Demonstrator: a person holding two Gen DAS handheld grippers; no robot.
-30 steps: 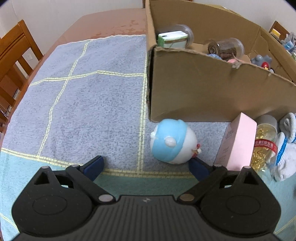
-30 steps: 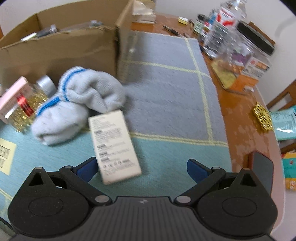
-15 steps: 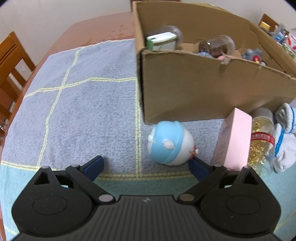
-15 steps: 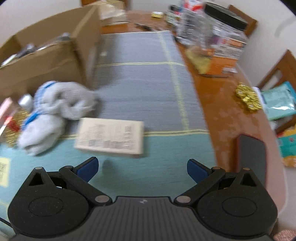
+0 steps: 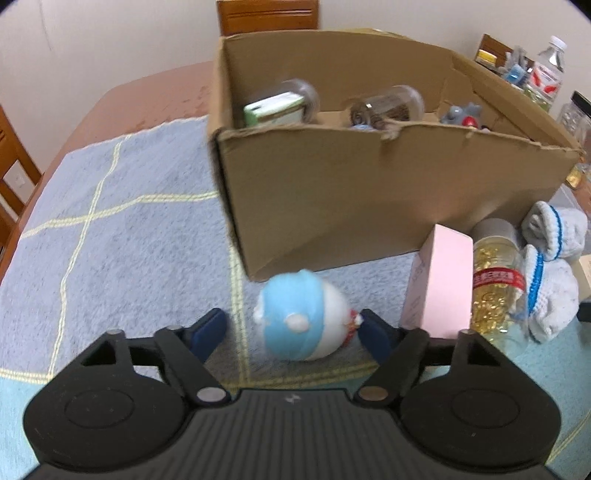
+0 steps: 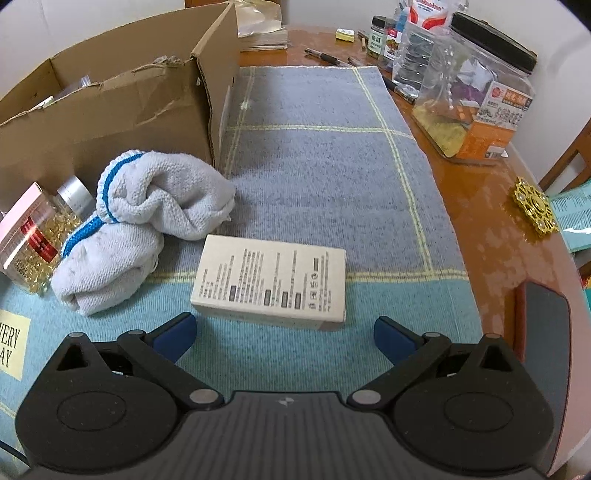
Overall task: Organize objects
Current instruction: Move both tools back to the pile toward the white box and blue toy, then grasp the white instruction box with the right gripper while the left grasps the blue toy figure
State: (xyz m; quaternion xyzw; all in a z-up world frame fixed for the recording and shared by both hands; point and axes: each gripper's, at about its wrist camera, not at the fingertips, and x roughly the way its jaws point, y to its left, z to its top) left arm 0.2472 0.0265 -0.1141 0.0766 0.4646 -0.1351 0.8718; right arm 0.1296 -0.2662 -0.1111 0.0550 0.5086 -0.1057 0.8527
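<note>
The blue-and-white egg toy [image 5: 304, 319] lies low in the frame's centre, before the cardboard box [image 5: 369, 192]. My left claw [image 5: 293, 330] is closing around it, not yet clamped. My right claw [image 6: 282, 334] stands released, just below the beige carton [image 6: 271, 282].

White wall [image 5: 92, 44], wooden chairs [image 5: 267, 16]

L tool [image 5: 293, 326] jaws closing in around blue-white toy [image 5: 303, 320], were wide apart before; R pad now at its side. White box [image 6: 271, 282] turned from lengthwise to crosswise ahead of R tool [image 6: 282, 332].
</note>
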